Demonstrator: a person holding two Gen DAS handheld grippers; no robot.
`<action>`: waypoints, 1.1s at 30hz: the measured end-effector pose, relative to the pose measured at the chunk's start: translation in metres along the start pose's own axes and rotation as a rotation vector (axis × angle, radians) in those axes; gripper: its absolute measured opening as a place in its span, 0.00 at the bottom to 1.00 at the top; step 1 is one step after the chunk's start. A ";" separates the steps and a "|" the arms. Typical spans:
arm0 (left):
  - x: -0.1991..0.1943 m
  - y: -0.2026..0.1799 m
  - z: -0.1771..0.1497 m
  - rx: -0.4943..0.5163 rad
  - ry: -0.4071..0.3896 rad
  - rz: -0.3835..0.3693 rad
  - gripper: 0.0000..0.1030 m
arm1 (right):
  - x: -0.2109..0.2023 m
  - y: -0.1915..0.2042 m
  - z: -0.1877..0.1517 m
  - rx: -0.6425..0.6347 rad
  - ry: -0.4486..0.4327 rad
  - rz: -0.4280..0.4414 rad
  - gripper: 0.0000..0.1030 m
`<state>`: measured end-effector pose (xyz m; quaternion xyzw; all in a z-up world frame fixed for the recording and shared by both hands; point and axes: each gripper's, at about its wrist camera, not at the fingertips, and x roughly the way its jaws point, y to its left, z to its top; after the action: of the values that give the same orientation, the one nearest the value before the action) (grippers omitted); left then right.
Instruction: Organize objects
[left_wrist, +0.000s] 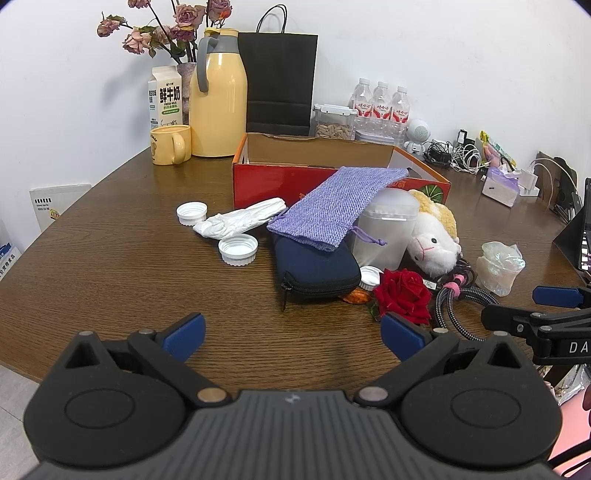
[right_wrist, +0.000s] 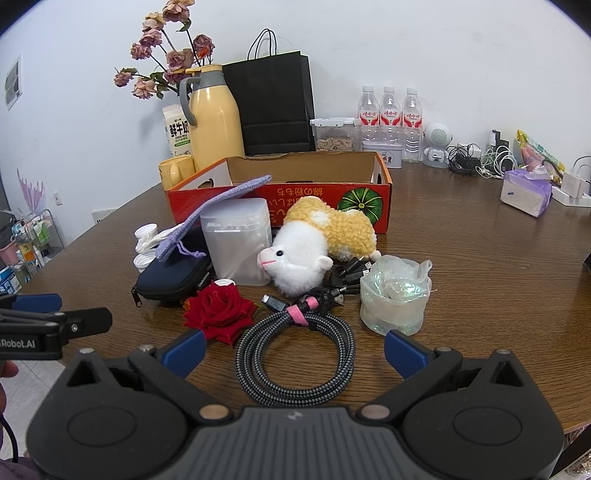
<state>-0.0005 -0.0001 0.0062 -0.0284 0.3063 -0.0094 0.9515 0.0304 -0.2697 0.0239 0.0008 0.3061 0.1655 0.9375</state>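
Both the left tongs (left_wrist: 291, 334) and right tongs (right_wrist: 295, 349) hang spread wide, holding nothing. The red cardboard box (right_wrist: 382, 192) at the back of the desk (left_wrist: 110, 266) shows only bare inner walls. In front lie a lavender pouch (left_wrist: 332, 210), navy zip case (left_wrist: 317, 269), frosted plastic box (right_wrist: 238, 240), plush sheep (right_wrist: 317, 240) and coiled cable (right_wrist: 295, 354). A clear lidded tub (right_wrist: 334, 134) holds seeds.

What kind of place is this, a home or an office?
Probably an office or break room: a brown table against a bare white wall holds water bottles, a thermos jug and tangled chargers.
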 end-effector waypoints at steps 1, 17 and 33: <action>0.000 0.000 0.000 0.000 0.000 0.000 1.00 | 0.000 0.000 0.000 0.000 0.000 0.000 1.00; 0.000 0.000 0.000 0.000 -0.002 -0.001 1.00 | -0.001 -0.001 0.000 -0.001 0.000 0.000 1.00; -0.003 0.001 0.001 -0.001 -0.003 -0.001 1.00 | -0.002 -0.001 0.001 -0.002 0.000 -0.001 1.00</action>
<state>-0.0022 0.0010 0.0083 -0.0289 0.3050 -0.0097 0.9519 0.0299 -0.2712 0.0256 -0.0001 0.3059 0.1655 0.9376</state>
